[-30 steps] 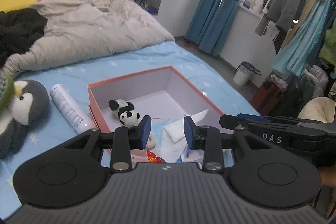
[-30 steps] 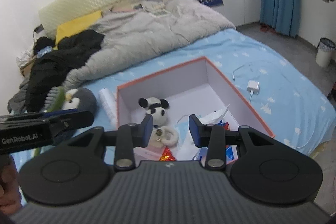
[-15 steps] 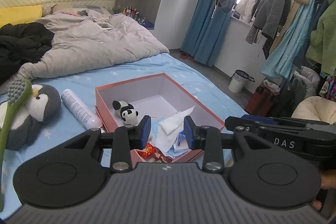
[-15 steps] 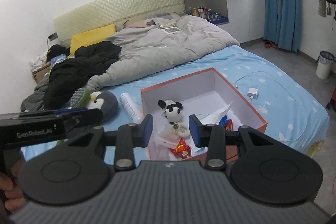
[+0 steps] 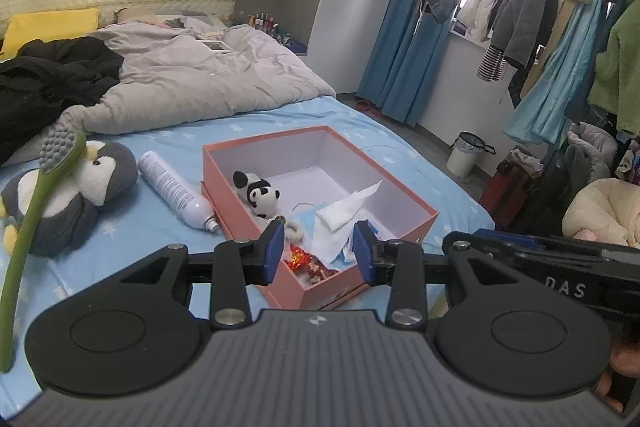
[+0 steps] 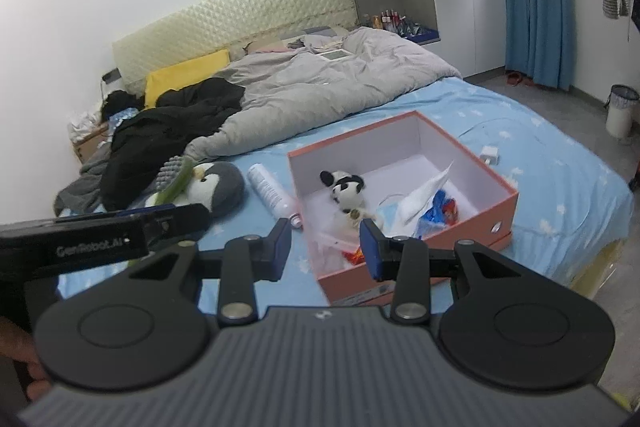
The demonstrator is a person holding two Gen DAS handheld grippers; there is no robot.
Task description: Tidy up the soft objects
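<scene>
An open pink box (image 5: 404, 195) (image 6: 472, 163) stands on the blue bed near its foot. Inside lie a small panda plush (image 5: 258, 193) (image 6: 346, 187), white tissue (image 5: 344, 211) (image 6: 420, 199), a blue mask and small wrappers. A grey penguin plush (image 5: 80, 191) (image 6: 212, 183) lies left of the box, with a green long-handled brush (image 5: 36, 203) (image 6: 172, 179) across it. A white spray can (image 5: 174, 189) (image 6: 270, 189) lies between penguin and box. My left gripper (image 5: 319, 253) and right gripper (image 6: 324, 247) are both open and empty, held above and in front of the box's near corner.
A grey duvet (image 5: 192, 79) and black clothes (image 5: 52, 75) cover the bed's head end. A charger with cable (image 6: 490, 155) lies right of the box. A bin (image 5: 466, 155), hanging clothes (image 5: 520, 7) and blue curtains stand to the right.
Both grippers have pulled back and risen away from the box, so it looks smaller and the penguin and brush show fully. Both stay open and empty.
</scene>
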